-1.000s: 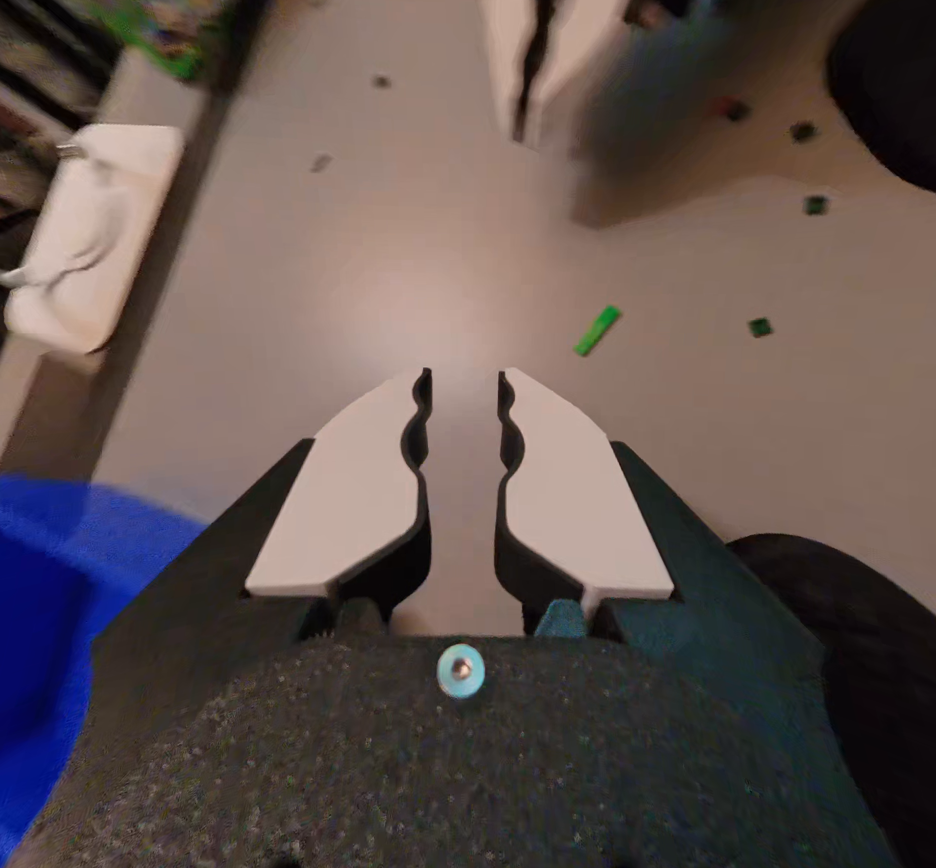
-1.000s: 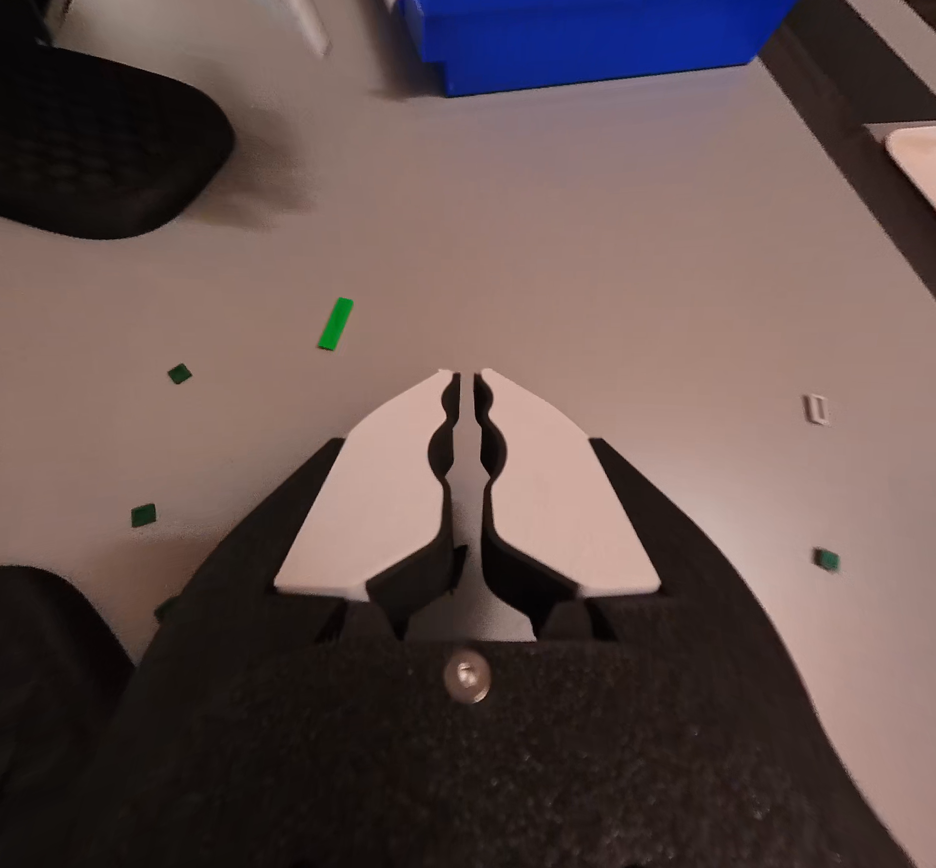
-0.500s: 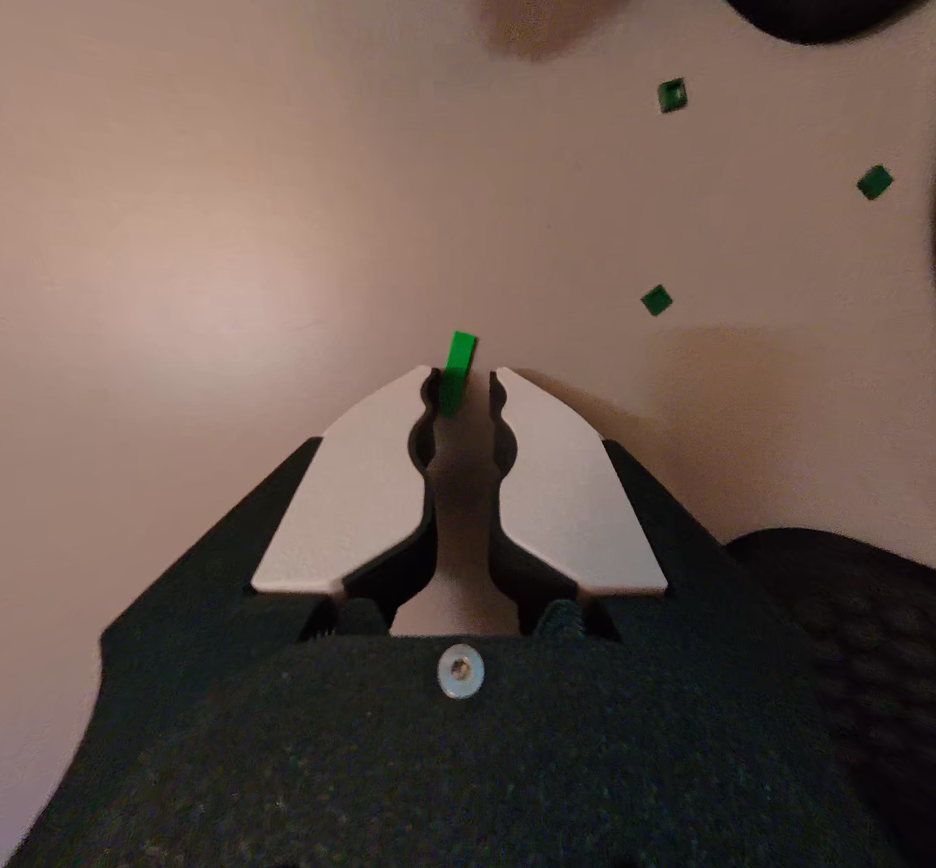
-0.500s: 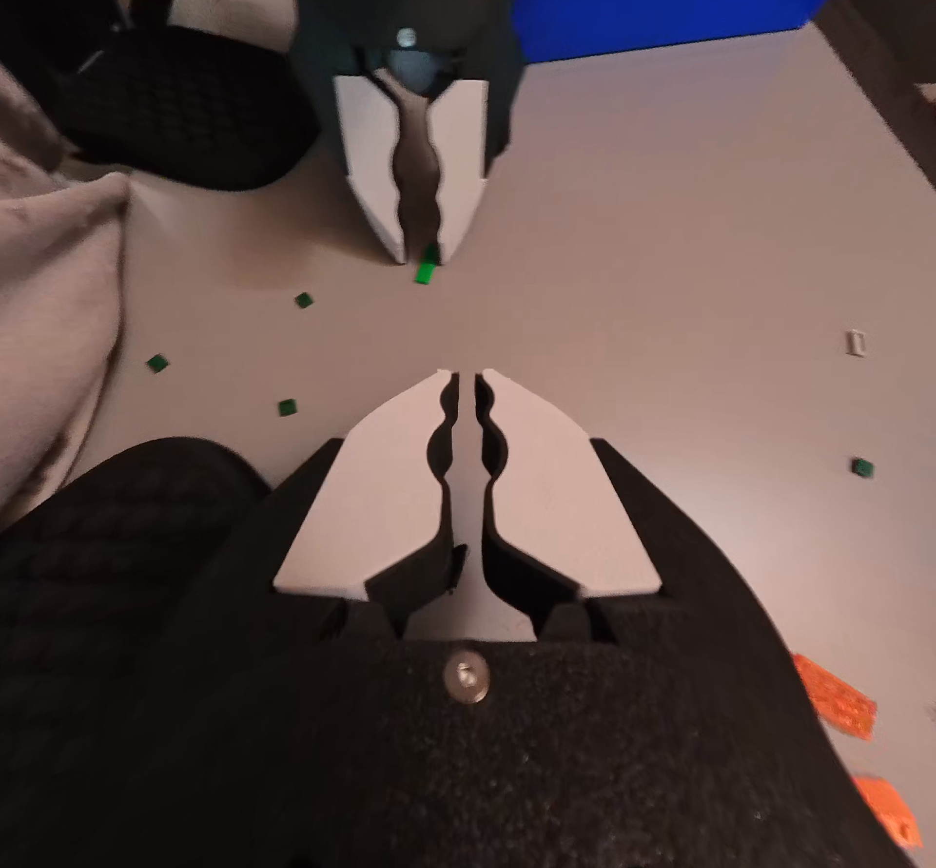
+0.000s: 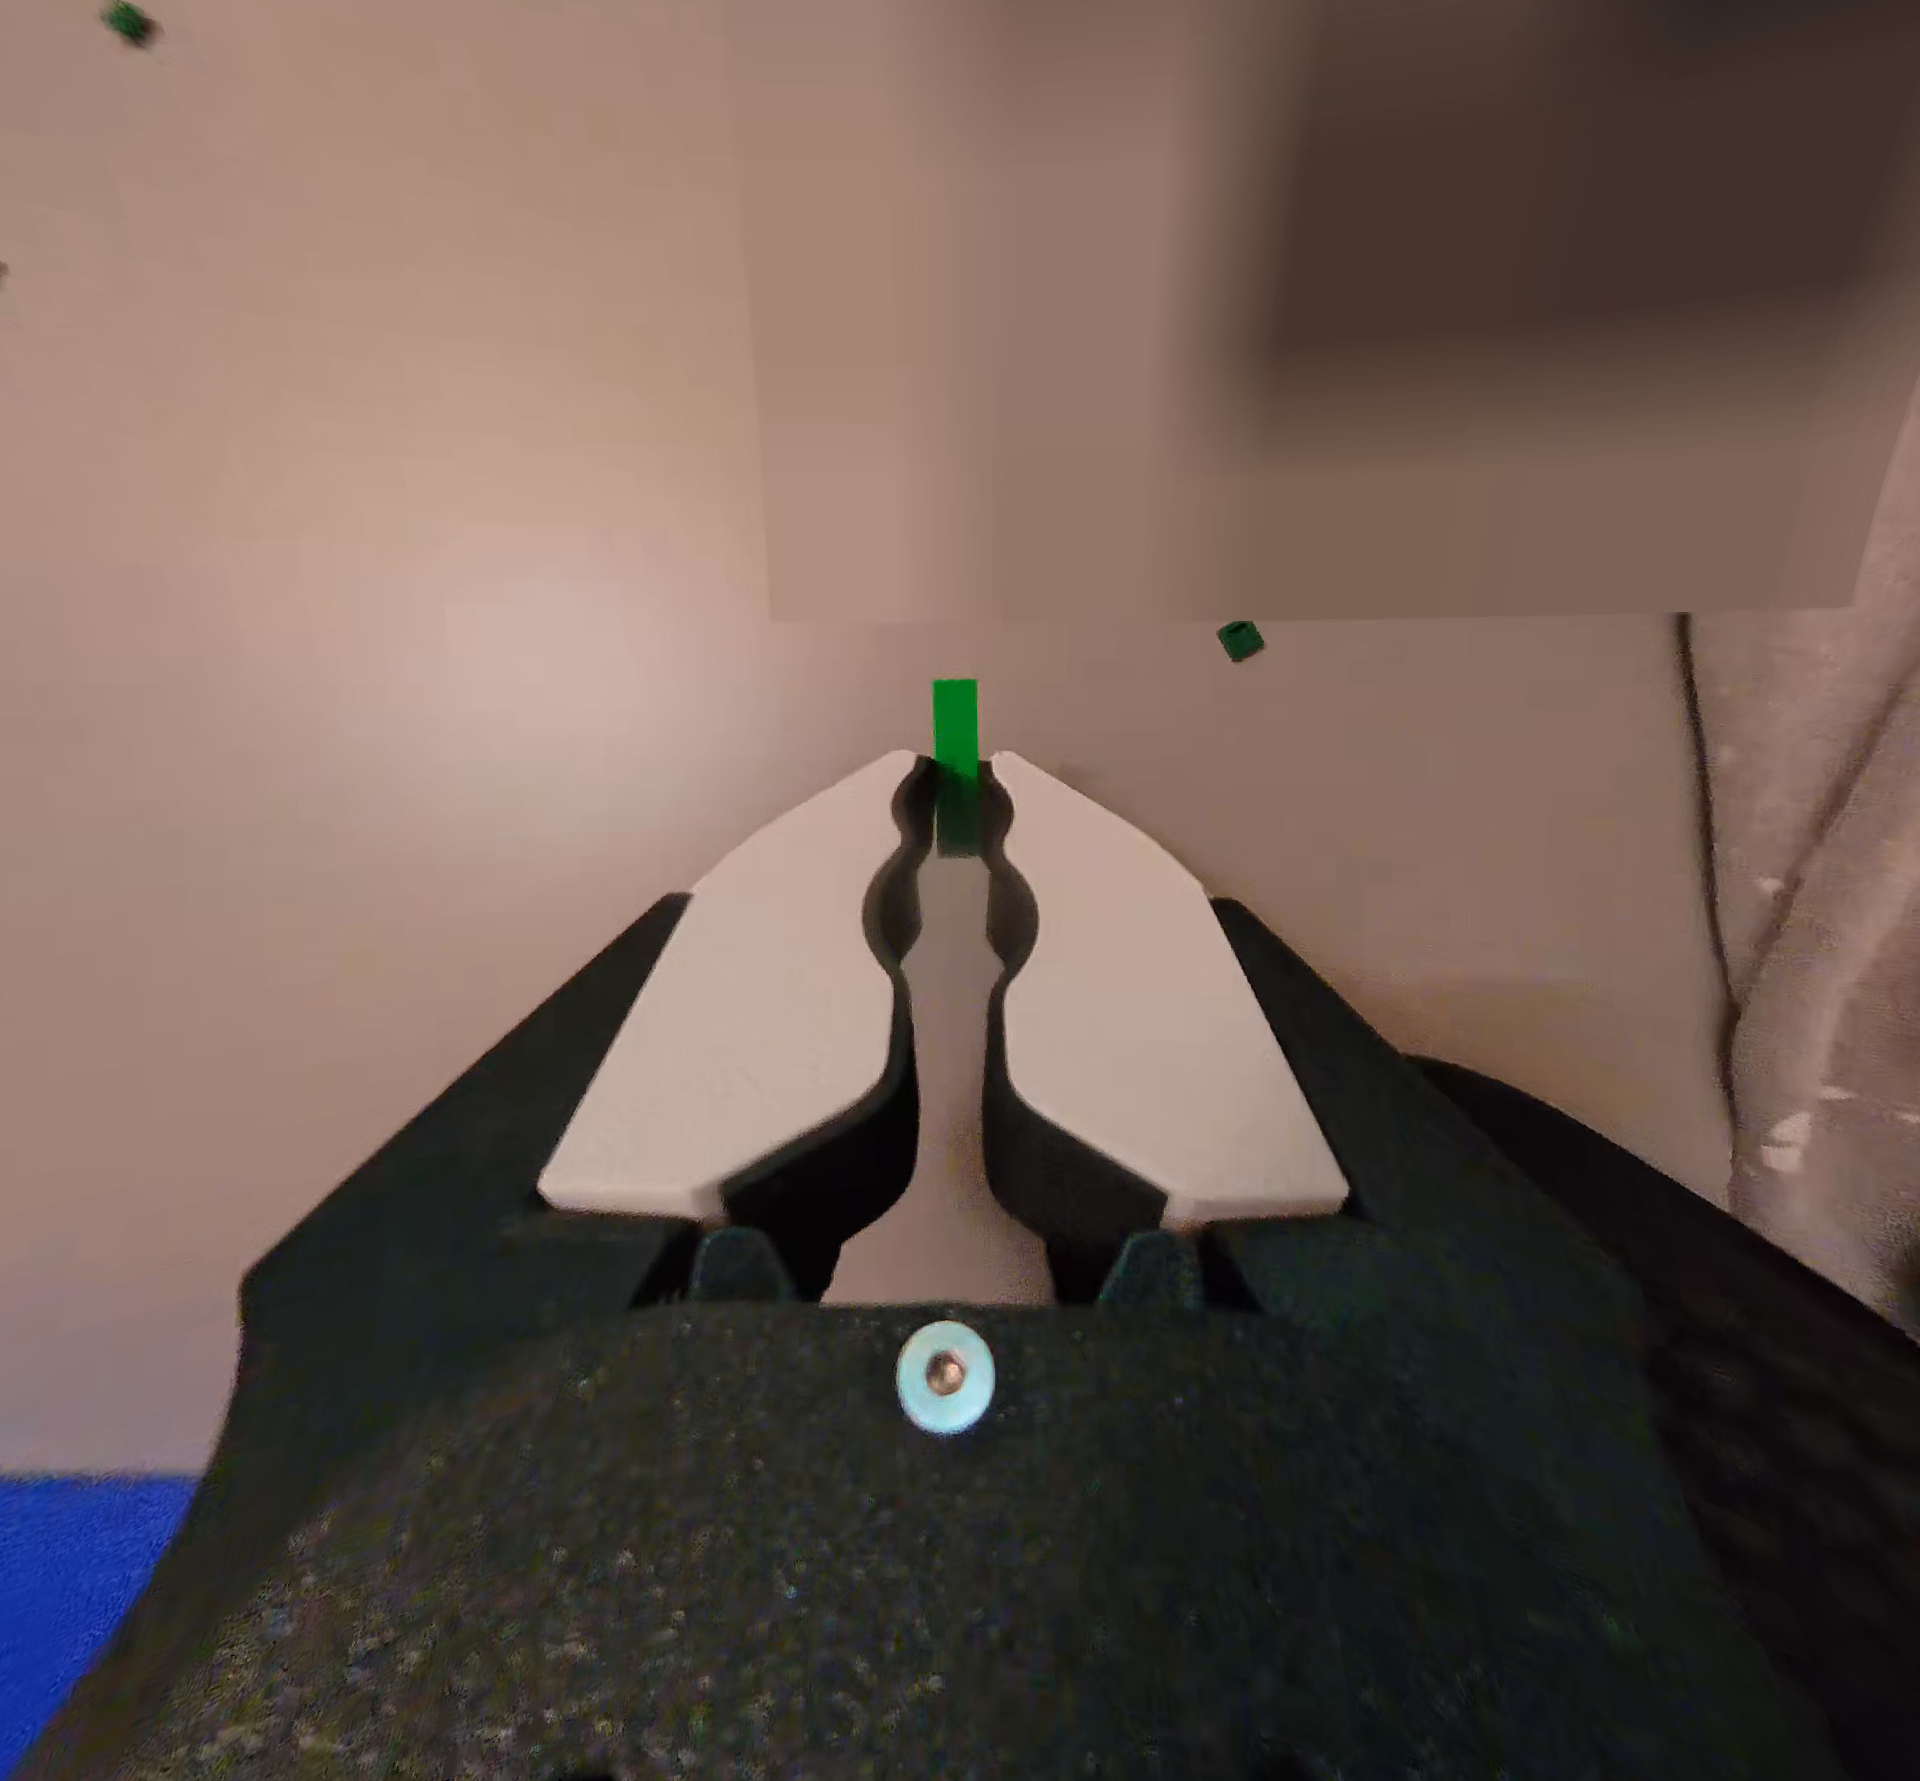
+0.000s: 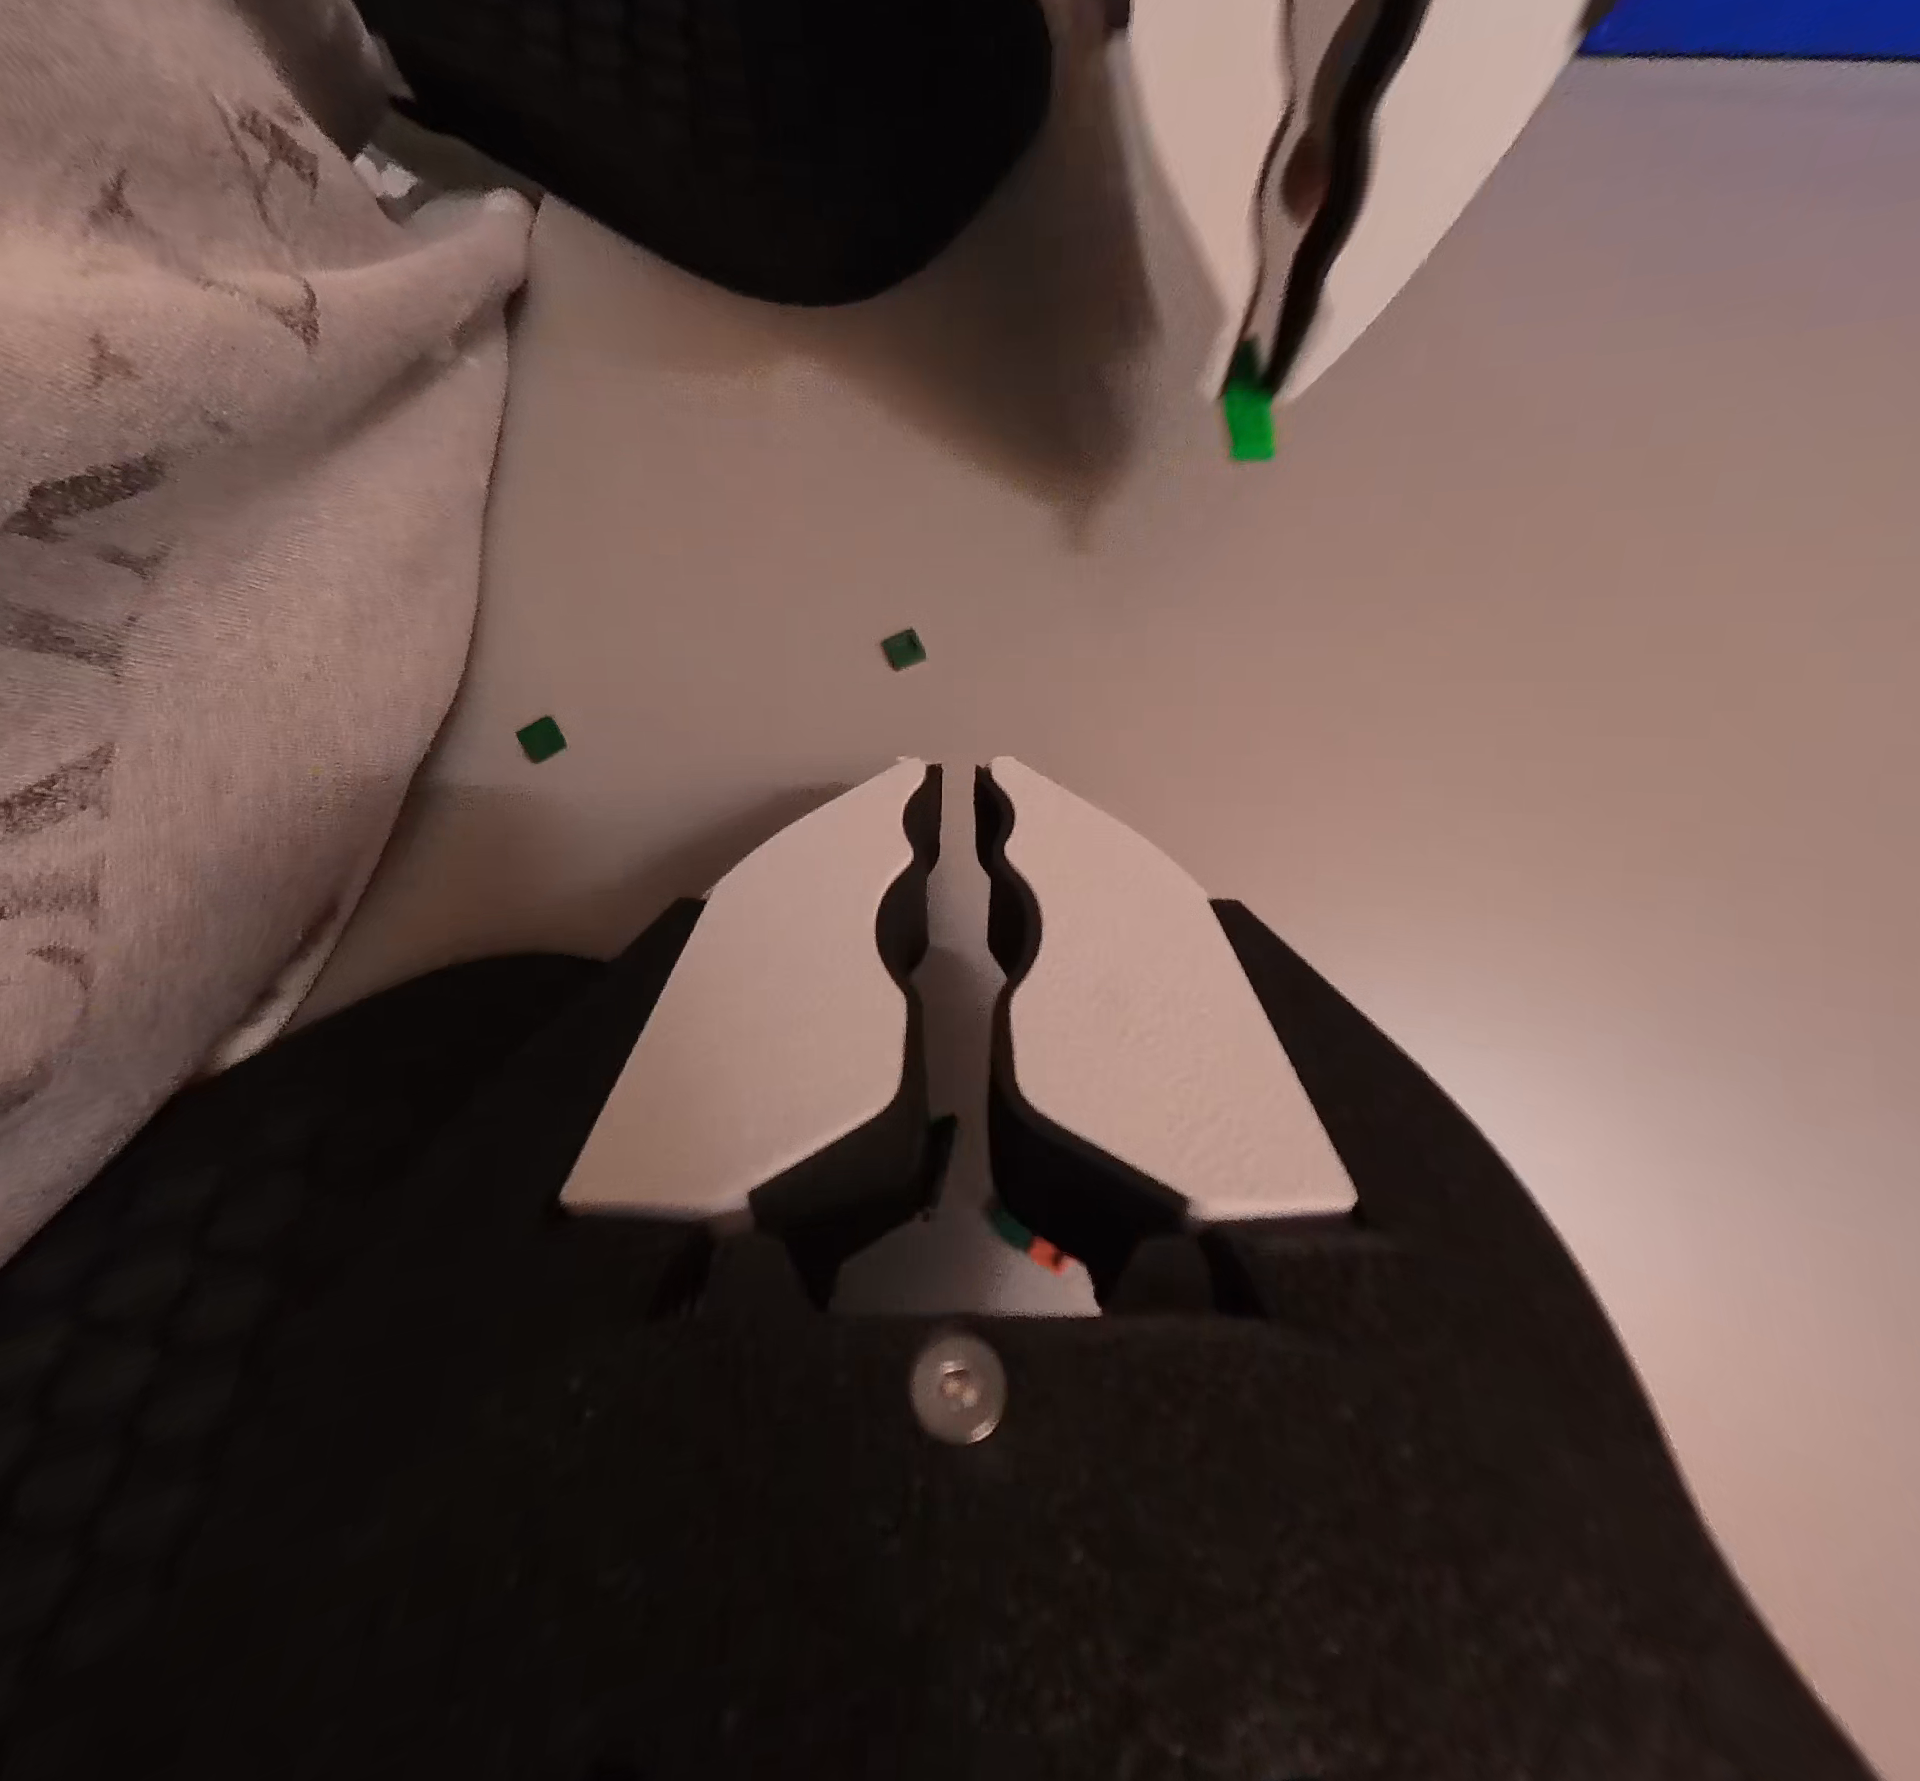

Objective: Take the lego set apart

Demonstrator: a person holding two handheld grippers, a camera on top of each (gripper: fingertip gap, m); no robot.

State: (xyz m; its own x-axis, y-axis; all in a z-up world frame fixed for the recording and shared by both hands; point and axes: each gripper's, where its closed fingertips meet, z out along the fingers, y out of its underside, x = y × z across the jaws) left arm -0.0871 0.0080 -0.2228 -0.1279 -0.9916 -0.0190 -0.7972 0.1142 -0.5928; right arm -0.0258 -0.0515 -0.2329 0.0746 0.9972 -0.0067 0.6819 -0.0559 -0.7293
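left gripper point(image 5: 954, 757) pinches a green strip point(image 5: 956, 744) clear of the table point(image 5: 416, 484), ready for stripping; right gripper point(image 6: 958, 765) nearly closed, empty

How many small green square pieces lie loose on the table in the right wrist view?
2: one just ahead of the right gripper, one left of it near the grey cloth. More may be hidden.

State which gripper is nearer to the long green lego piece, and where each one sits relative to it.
Left. The left gripper is clamped on the long green lego piece at its fingertips. The right gripper sits apart from it, empty, with bare table between.
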